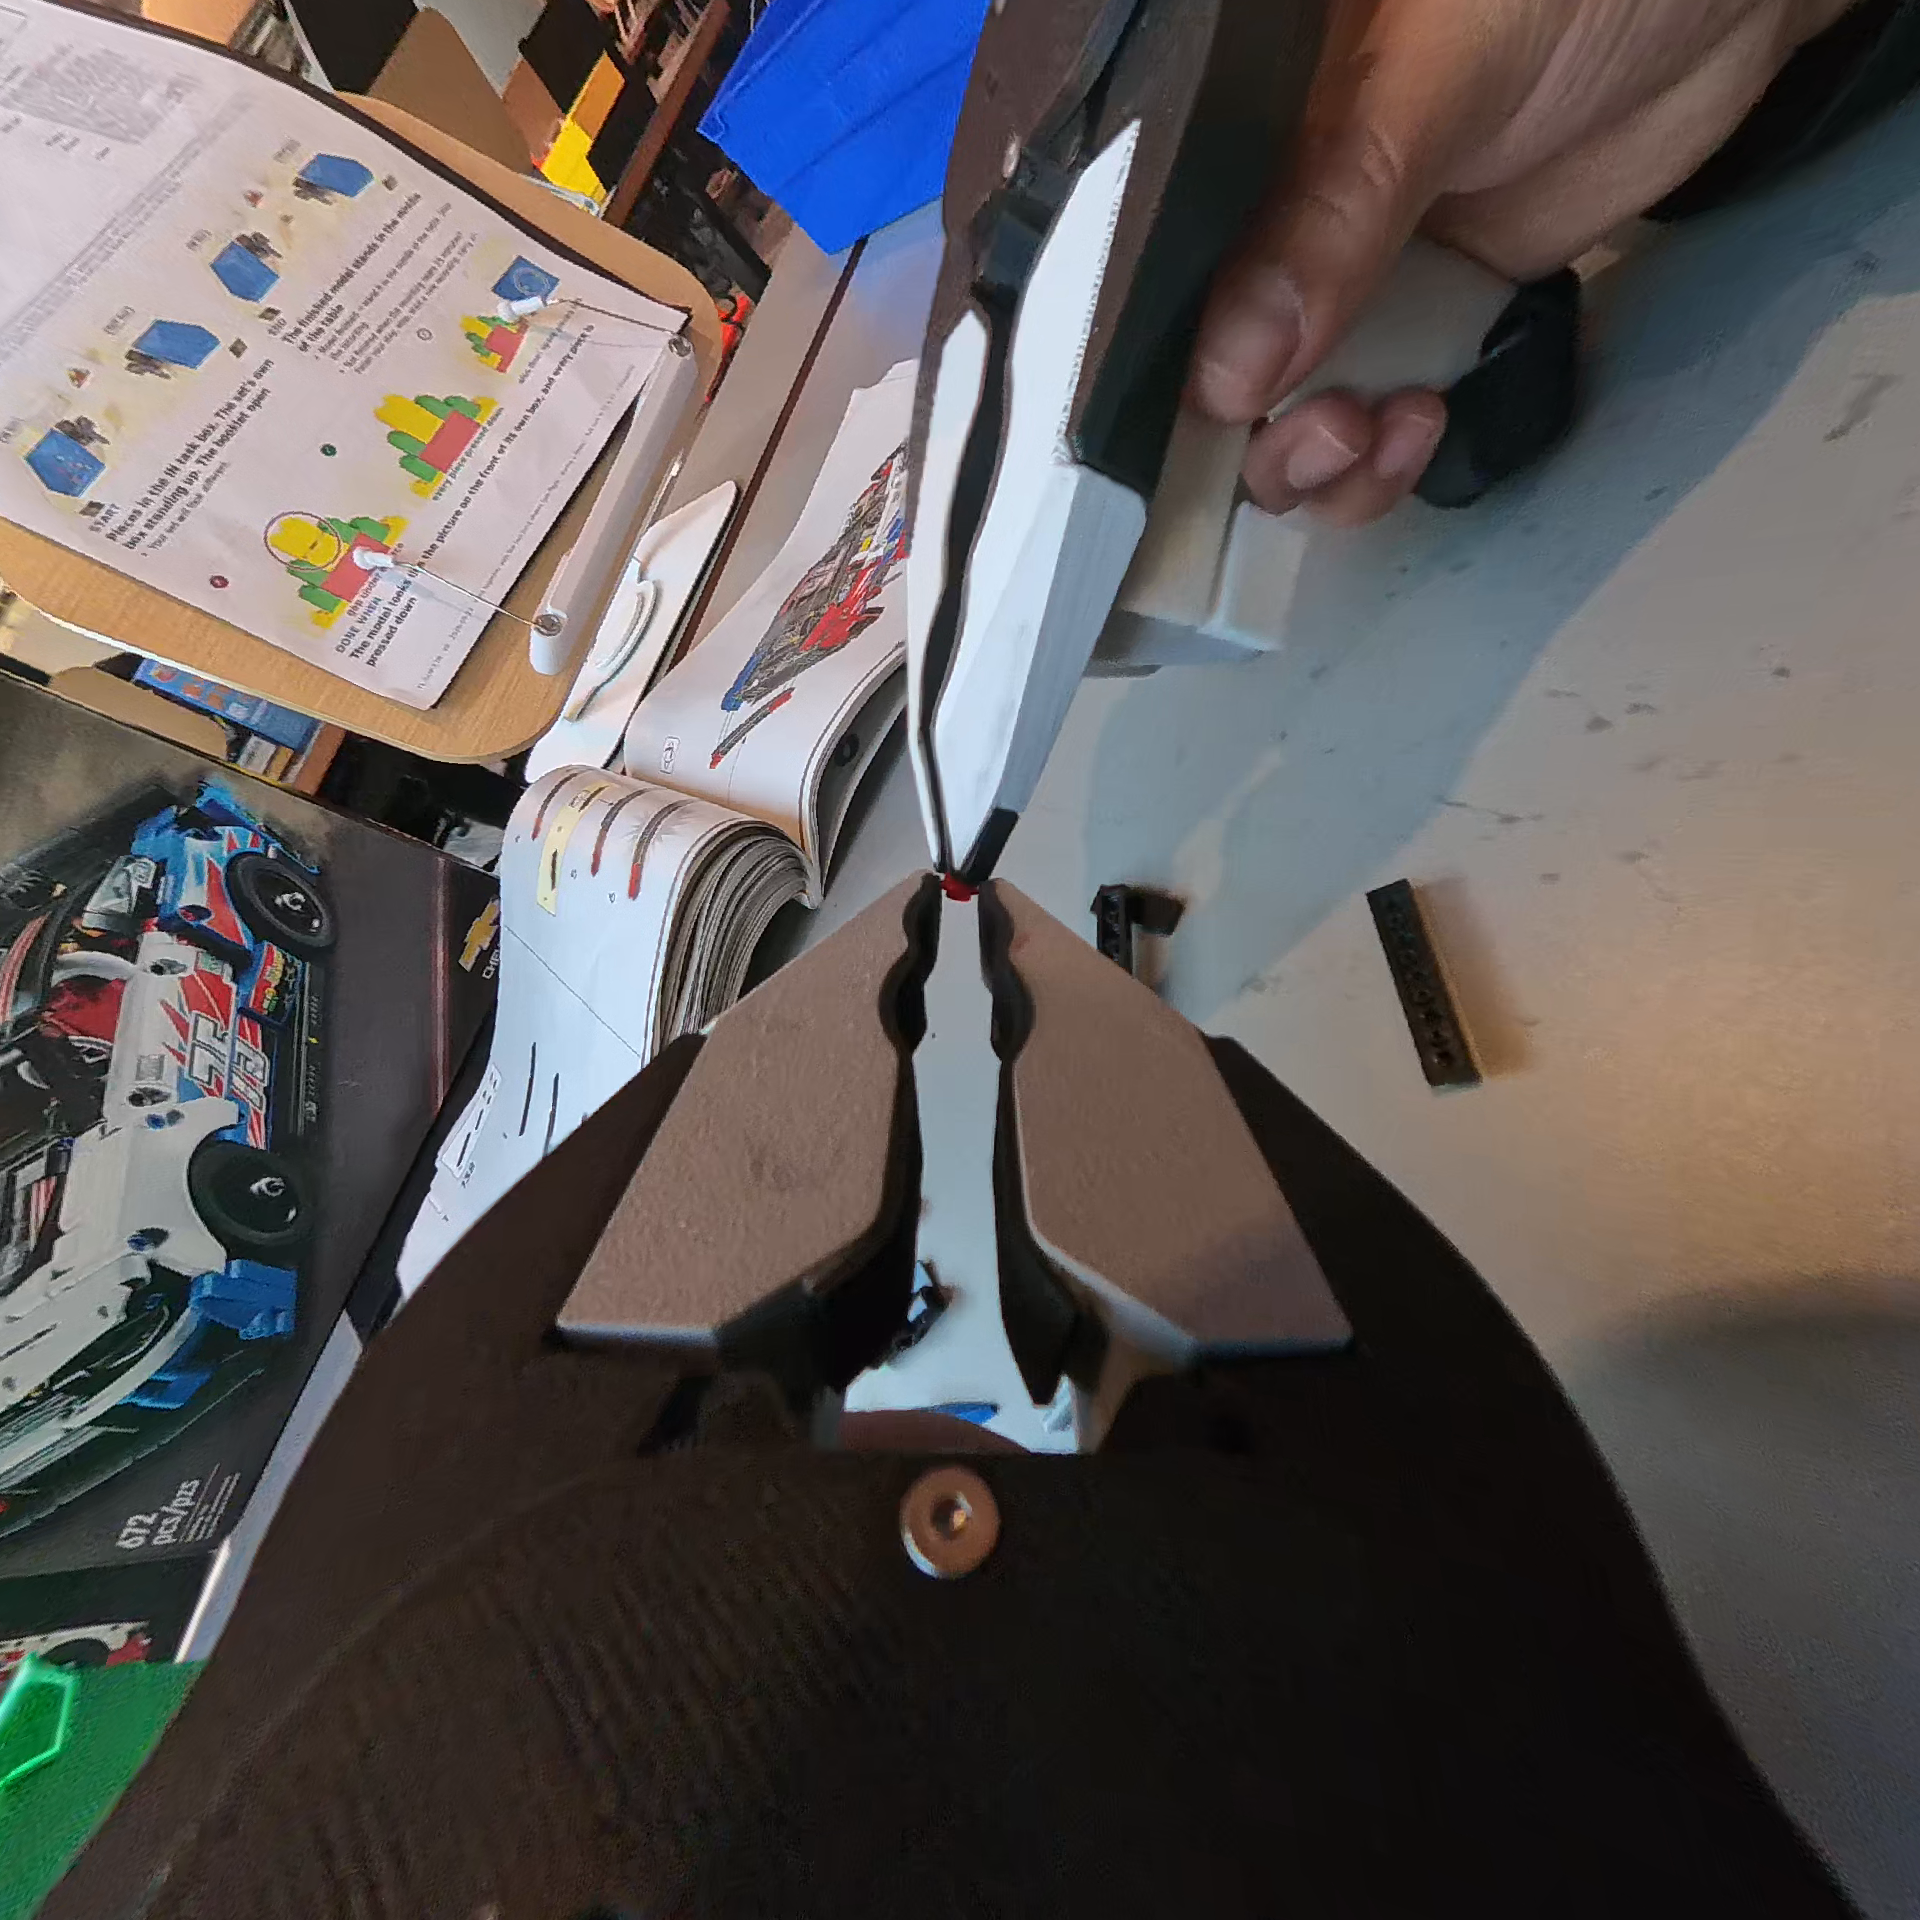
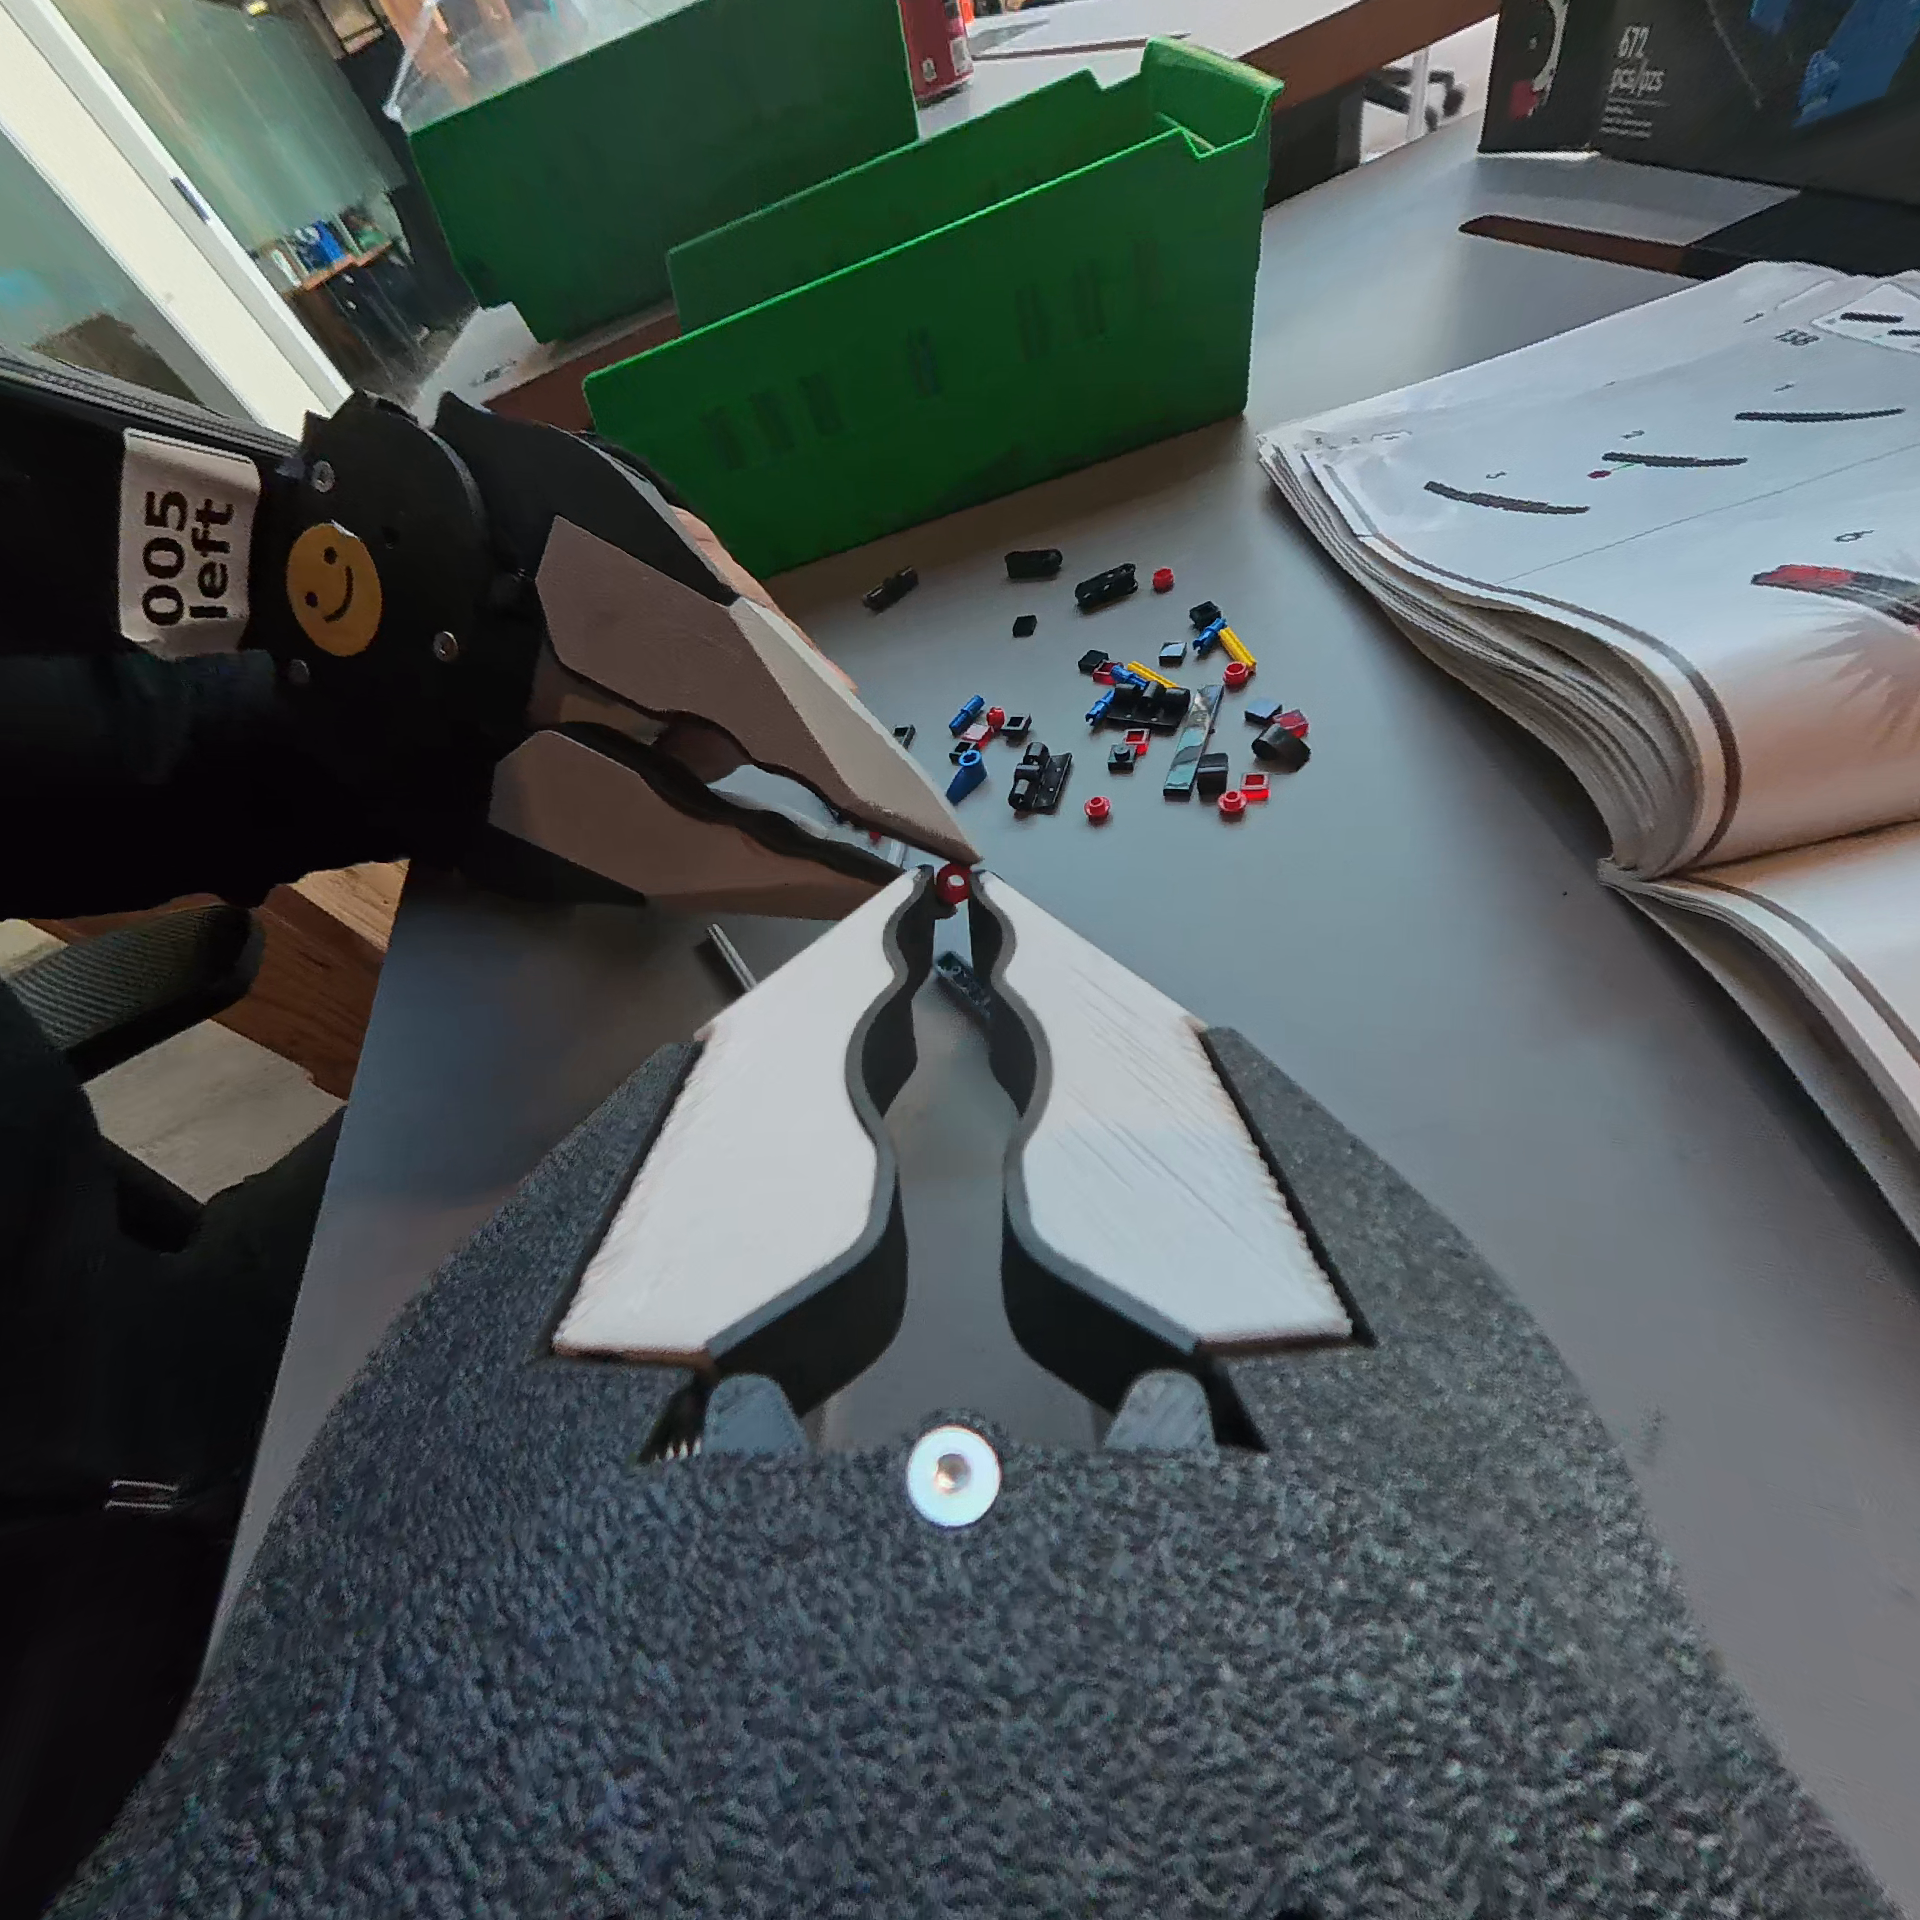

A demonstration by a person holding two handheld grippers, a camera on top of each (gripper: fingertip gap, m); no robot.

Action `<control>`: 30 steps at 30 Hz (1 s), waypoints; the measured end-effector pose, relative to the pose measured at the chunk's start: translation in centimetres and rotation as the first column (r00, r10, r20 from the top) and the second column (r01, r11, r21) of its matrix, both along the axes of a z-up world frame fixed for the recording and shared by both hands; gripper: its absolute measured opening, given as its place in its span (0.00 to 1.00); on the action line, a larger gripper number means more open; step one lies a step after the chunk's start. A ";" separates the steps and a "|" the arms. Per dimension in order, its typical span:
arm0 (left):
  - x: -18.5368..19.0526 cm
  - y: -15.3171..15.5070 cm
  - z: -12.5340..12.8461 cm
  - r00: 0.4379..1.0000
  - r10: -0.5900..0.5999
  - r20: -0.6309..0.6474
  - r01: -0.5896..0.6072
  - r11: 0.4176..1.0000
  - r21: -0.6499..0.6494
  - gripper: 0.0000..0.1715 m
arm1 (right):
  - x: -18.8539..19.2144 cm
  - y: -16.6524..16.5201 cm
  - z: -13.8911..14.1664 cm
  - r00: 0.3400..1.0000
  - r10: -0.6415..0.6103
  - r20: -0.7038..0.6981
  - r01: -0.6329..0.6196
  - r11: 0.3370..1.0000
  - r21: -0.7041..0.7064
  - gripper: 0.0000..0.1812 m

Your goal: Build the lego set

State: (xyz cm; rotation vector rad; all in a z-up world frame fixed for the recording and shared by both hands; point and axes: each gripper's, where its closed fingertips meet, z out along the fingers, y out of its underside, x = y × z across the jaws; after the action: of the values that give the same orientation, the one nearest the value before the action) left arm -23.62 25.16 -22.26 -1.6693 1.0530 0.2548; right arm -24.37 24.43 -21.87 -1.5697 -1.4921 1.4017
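Note:
A small red round piece (image 2: 952, 883) with a hole sits between my right gripper's (image 2: 951, 885) fingertips, held above the grey table (image 2: 1455, 1039). In the left wrist view the same red piece (image 1: 958, 886) lies between my left gripper's (image 1: 956, 891) tips. The two grippers meet tip to tip, and both are closed on the piece. The right gripper (image 1: 961, 862) comes down from above, held by a hand (image 1: 1455, 208). The left gripper (image 2: 935, 860) comes in from the left.
Loose black, red, blue and yellow pieces (image 2: 1132, 707) lie beyond the grippers, before green bins (image 2: 935, 364). A black beam (image 1: 1423, 982) and a small black piece (image 1: 1127, 925) lie on the table. An open instruction booklet (image 2: 1662, 623), the set's box (image 1: 156, 1143) and a sheet on a clipboard (image 1: 260, 364) are near. Less than 4 cm separates the two grippers' tips.

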 end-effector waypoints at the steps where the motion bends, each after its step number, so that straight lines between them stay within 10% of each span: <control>1: 0.0 0.0 0.1 1.000 -0.002 0.010 0.002 1.000 -0.004 0.02 | 0.0 0.0 0.1 1.000 0.004 -0.003 -0.004 1.000 -0.017 0.03; 30: -0.1 0.0 0.3 0.997 0.016 -0.079 -0.012 0.998 0.057 0.02 | -0.2 0.0 0.3 1.000 -0.002 -0.008 0.001 0.994 -0.108 0.04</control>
State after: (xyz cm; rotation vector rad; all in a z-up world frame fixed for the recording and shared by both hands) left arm -23.73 25.20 -21.99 -1.6278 1.0842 0.3597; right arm -24.57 24.43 -21.61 -1.6275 -1.4312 1.5086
